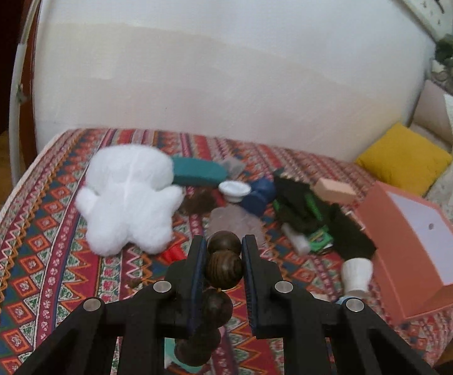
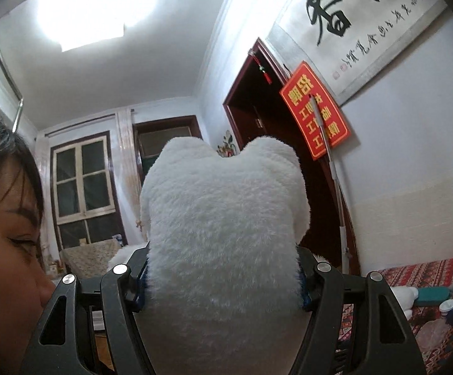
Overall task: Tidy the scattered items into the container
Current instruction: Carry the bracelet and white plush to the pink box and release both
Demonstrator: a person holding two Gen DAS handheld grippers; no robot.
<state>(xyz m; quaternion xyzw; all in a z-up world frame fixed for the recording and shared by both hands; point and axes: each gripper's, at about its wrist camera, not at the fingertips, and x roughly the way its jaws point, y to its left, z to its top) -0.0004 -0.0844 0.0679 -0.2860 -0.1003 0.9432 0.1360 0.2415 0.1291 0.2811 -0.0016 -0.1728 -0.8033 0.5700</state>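
Observation:
My left gripper (image 1: 224, 247) is shut on a string of dark wooden beads (image 1: 224, 268), held above the patterned tablecloth (image 1: 48, 250). The salmon-pink box (image 1: 414, 250) with a pale top stands at the table's right end. Scattered between lie a white plush toy (image 1: 129, 200), a teal case (image 1: 199, 172), a blue bottle (image 1: 259, 197), a black cloth (image 1: 320, 218) and a white cup (image 1: 356, 276). My right gripper (image 2: 223, 268) is raised high, pointing at the ceiling, shut on a second white plush toy (image 2: 223, 218) that fills its jaws.
A yellow cushion (image 1: 404, 159) lies beyond the table at the right. A white wall runs behind the table. In the right wrist view a person's head (image 2: 4, 218) is close at the left, and the table's corner (image 2: 429, 275) shows low at the right.

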